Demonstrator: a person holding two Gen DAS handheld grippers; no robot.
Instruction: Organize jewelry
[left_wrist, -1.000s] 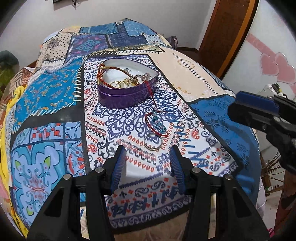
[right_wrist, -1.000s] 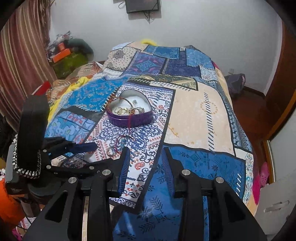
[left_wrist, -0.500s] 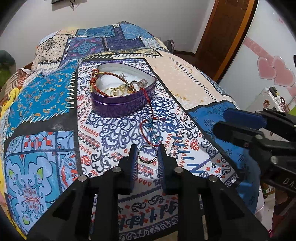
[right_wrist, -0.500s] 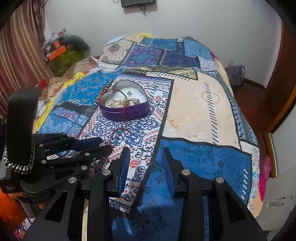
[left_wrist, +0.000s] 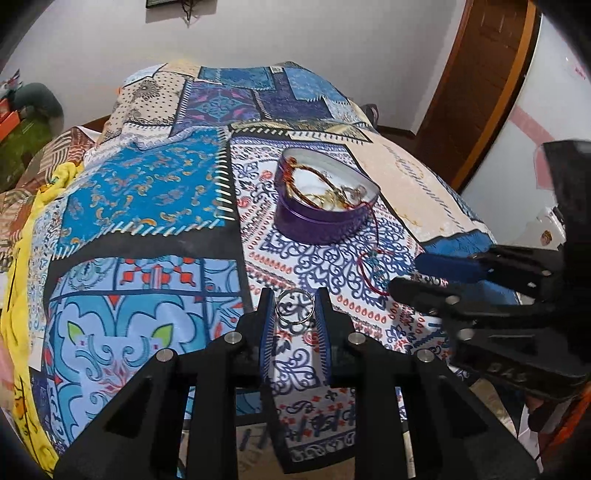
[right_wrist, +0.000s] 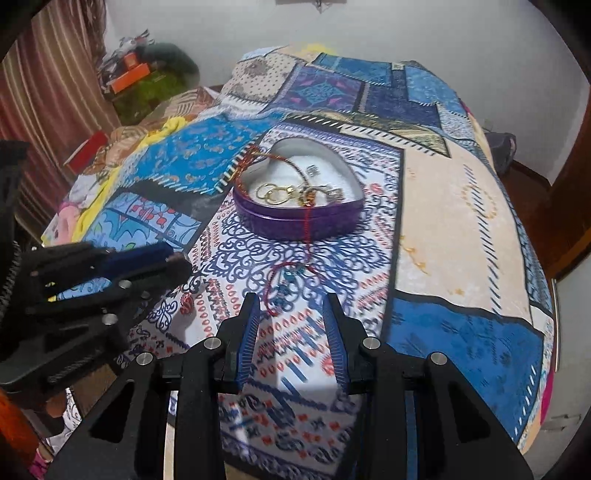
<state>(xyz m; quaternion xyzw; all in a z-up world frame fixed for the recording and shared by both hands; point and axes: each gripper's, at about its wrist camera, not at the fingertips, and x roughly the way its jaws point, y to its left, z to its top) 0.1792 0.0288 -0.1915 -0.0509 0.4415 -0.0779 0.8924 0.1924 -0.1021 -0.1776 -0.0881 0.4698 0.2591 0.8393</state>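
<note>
glossy metal ring (left_wrist: 294, 306), cloth bedspread (left_wrist: 140, 192) (matt)

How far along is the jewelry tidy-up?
Done: several gold pieces already lie in the purple heart tin. In hand: left gripper is clamped on a silver ring. Left: red cord bracelet trails from the tin onto the bedspread; right gripper is open above it.

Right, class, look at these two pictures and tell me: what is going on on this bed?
A person holding two claws is tidying jewelry on a patchwork bedspread. The left claw grips a thin silver ring between its pads. The right claw is open over the red cord bracelet with blue beads, which trails over the rim of a purple heart-shaped tin already holding gold pieces.
</note>
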